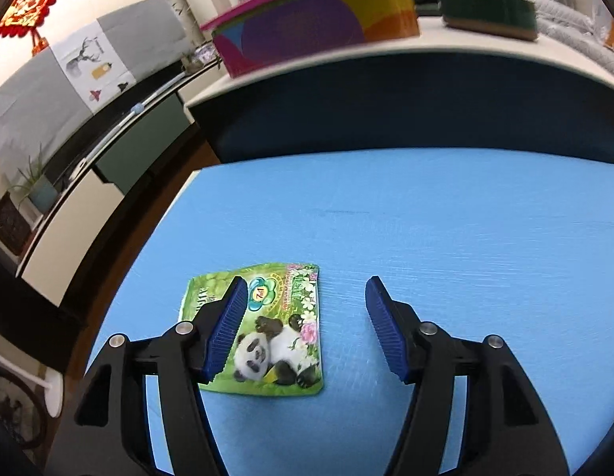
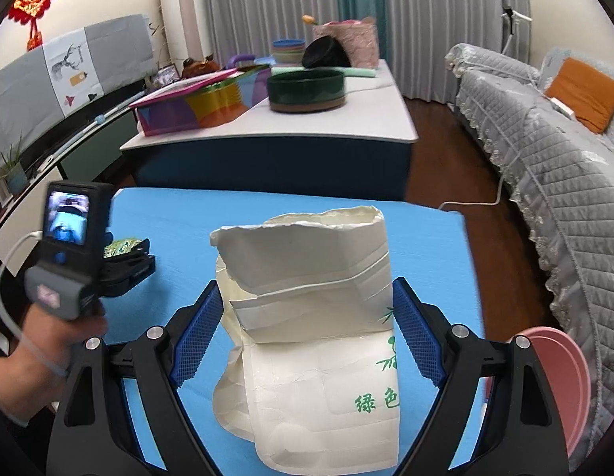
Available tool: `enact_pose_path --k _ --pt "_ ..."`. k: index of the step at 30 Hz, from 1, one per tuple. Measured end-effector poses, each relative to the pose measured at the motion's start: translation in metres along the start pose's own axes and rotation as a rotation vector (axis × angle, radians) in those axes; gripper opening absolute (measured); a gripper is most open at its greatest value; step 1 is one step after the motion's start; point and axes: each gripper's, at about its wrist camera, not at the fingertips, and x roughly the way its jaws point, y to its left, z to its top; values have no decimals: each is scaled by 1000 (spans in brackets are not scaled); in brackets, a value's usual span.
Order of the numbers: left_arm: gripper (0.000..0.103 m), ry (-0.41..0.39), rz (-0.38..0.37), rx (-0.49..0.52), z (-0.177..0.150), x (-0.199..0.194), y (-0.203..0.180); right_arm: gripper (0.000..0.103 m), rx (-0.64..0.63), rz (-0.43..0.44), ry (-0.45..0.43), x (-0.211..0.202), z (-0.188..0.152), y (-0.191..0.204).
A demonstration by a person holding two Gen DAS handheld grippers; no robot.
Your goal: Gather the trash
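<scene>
Only the left wrist view is showing the green panda wrapper (image 1: pixel 267 329) lying flat near the blue table's (image 1: pixel 446 238) left edge, the left gripper (image 1: pixel 303 323) hanging above it with its jaws standing apart and nothing between them. Only the right wrist view is showing the white paper bag (image 2: pixel 311 317) standing crumpled at the table's middle, filling the right gripper (image 2: pixel 307 333), whose wide jaws are flanking it; whether the pads are pressing is hard to tell. Beyond are sitting a white table (image 2: pixel 370 119), grey curtains (image 2: pixel 267 8) and a quilted sofa (image 2: pixel 545 166). A pink basin (image 2: pixel 561 388) is being cut off at the right.
</scene>
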Motion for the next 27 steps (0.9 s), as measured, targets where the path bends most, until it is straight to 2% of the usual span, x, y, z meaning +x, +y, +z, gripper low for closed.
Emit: enact_pose_path --k 1,3,5,7,15,18,21,27 --pt "55 10 15 -4 -1 3 0 83 1 -5 -2 -5 -1 -3" --pt "21 54 29 -22 0 13 1 83 6 -15 -7 -14 -4 -10" --pt "16 84 34 -39 -1 16 3 83 12 -21 -12 -20 -7 -15" --pt "8 74 52 -36 0 11 3 83 20 -25 -16 -24 -11 -19" --pt "3 -18 63 -24 4 -22 9 83 51 -15 -9 -18 -27 -25" --pt "2 -63 45 -24 6 -42 15 83 67 -9 -7 -17 -33 -29" --pt "1 -110 -1 -31 7 -65 20 83 75 -7 -21 -20 -33 -31" --pt "0 -207 -165 -47 5 -113 27 83 90 -11 -51 -31 -34 -35"
